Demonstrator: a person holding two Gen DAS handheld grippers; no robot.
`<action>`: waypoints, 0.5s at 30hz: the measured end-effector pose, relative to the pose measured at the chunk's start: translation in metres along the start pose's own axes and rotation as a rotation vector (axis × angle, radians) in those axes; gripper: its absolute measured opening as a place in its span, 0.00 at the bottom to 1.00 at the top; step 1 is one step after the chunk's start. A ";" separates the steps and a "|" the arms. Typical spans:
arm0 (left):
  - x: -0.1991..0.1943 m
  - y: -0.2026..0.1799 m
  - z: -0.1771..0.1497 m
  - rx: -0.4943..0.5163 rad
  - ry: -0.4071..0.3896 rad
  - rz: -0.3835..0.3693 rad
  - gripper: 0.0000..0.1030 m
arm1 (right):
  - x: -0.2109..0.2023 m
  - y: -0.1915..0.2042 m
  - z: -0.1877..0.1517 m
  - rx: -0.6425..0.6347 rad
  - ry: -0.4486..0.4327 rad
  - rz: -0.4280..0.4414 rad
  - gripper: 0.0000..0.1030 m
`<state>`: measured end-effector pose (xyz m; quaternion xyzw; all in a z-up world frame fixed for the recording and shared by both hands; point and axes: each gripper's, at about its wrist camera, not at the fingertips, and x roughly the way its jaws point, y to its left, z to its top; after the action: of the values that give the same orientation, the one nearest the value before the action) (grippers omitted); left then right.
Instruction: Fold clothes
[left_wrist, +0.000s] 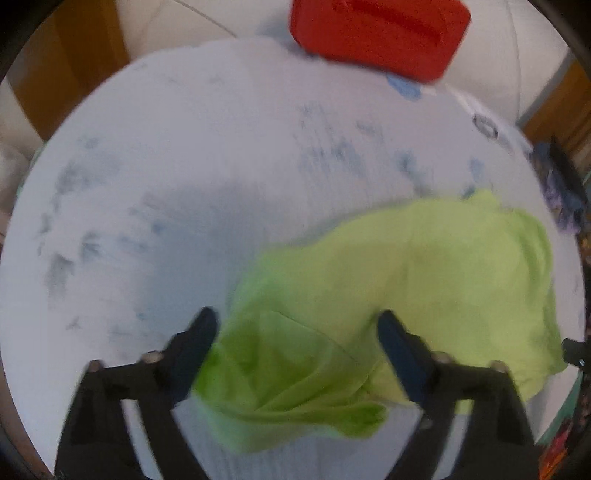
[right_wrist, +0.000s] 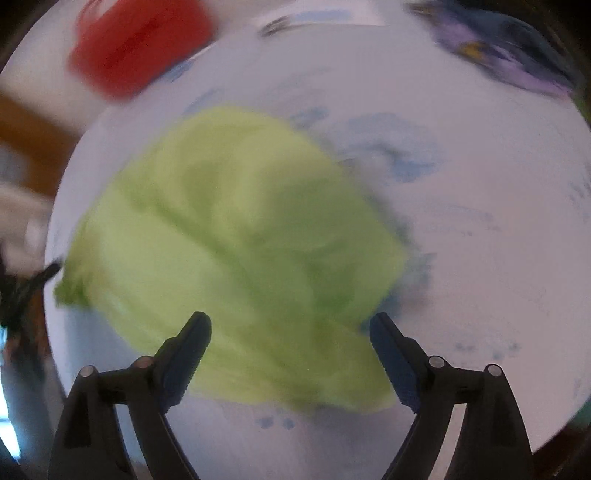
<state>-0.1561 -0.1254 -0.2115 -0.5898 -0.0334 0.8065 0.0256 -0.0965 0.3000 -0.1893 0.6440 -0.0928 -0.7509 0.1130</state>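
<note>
**Two grippers spread over a green cloth**

Two views, both blurred. Both look steeply down on a white table marked with faint blue-grey smudges.

Left wrist view: the left gripper has its fingers spread wide. A lime-green cloth lies crumpled on the table, near and to the right. Its near-left part sits in the gap between the fingers. The pads do not press on it; whether the tips touch it I cannot tell through the blur. Creases run across the cloth's near part. A red box sits at the far edge of the table, right of centre. A small blue patch shows just near the box. Dark purple patterned stuff lies at the right edge.

Right wrist view: the right gripper also has its fingers spread wide. The cloth fills the middle and left of the view, bunched, with a long fold running down it from far left to near right. Its near edge lies between the fingers, nothing pinched. The red box is far left. Purple patterned stuff is far right. Blue stains on the table lie just right of the cloth.
</note>
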 end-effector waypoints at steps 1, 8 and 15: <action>0.005 -0.004 -0.003 0.009 0.007 0.020 0.48 | 0.006 0.007 -0.004 -0.040 0.015 -0.025 0.86; -0.001 -0.017 -0.023 0.037 0.012 0.018 0.06 | 0.046 0.031 -0.020 -0.194 0.028 -0.251 0.54; -0.060 -0.017 -0.082 0.083 0.065 -0.164 0.05 | -0.011 -0.009 -0.041 -0.078 0.008 -0.107 0.09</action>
<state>-0.0595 -0.1116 -0.1776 -0.6094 -0.0472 0.7827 0.1172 -0.0551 0.3119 -0.1875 0.6463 -0.0283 -0.7562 0.0981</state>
